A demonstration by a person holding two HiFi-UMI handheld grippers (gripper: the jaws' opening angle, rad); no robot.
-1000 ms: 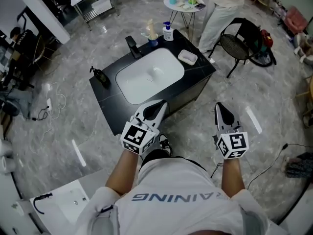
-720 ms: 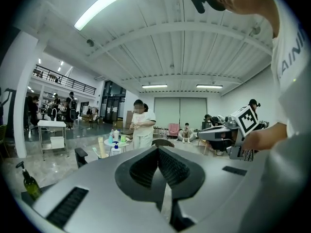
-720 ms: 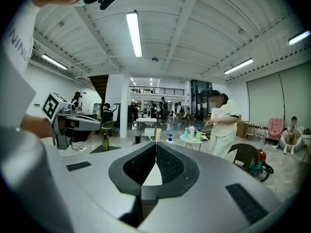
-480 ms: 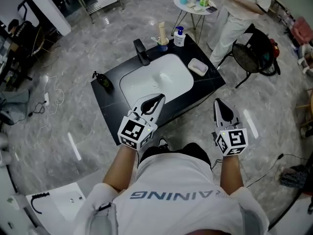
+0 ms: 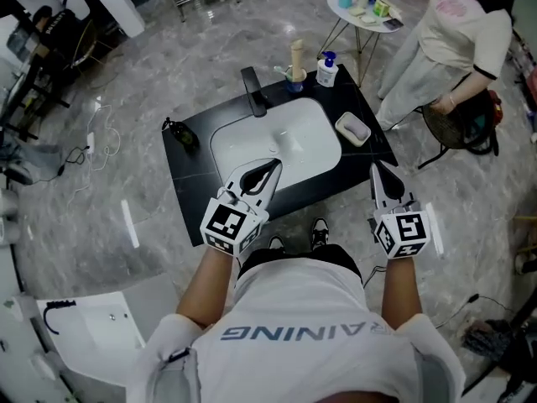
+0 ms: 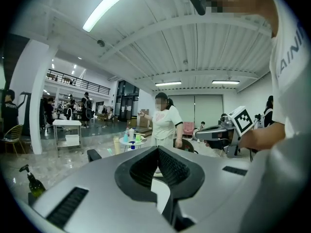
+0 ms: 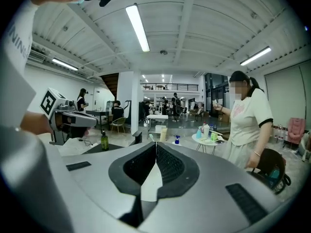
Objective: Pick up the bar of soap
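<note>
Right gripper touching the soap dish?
Apart. The head view shows bare black counter between the shut right gripper and the soap dish.

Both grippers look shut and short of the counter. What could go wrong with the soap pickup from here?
The right gripper is shut; unless it opens first, it may just push the bar of soap.
The soap dish sits near the counter's right edge; a nudge could slide it off.
A bystander stands close on that side.
</note>
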